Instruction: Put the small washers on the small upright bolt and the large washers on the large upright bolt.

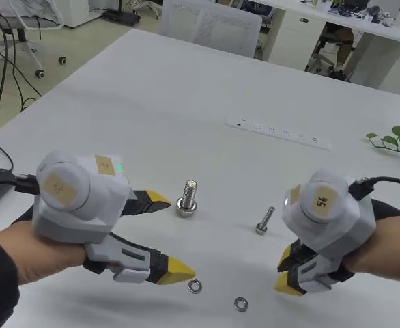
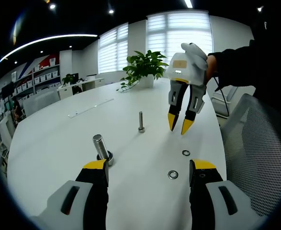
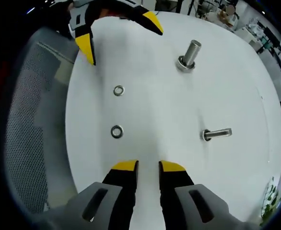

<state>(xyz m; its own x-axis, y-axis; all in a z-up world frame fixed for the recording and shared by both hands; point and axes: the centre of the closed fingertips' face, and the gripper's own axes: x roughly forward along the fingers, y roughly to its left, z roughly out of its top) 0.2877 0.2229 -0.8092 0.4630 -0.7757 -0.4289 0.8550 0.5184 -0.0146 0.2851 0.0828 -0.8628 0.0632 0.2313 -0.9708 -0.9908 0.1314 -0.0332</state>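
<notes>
Big white bench [image 1: 152, 109] in an open office. A white power strip [image 1: 278, 132] lies further back on it, there's a potted plant [image 2: 143, 67] at the far end by the window blinds, and a mesh chair [image 2: 255, 143] is right at the bench edge.

Both bolts stand upright out in the middle. The large bolt [image 1: 187, 198] is just off one jaw tip of the left gripper [image 1: 170, 236], and the small bolt [image 1: 264, 221] stands over toward the right gripper [image 1: 287, 273].

Two loose washers lie flat near the front edge: one washer [image 1: 195, 286] just beside the left gripper's other jaw tip, the other washer [image 1: 241, 303] between the two grippers.

The left jaws are spread wide with nothing in them. The right jaws have only a narrow gap and grip nothing, their tips hanging above the bench. In the right gripper view both washers lie ahead and to the left of them.
</notes>
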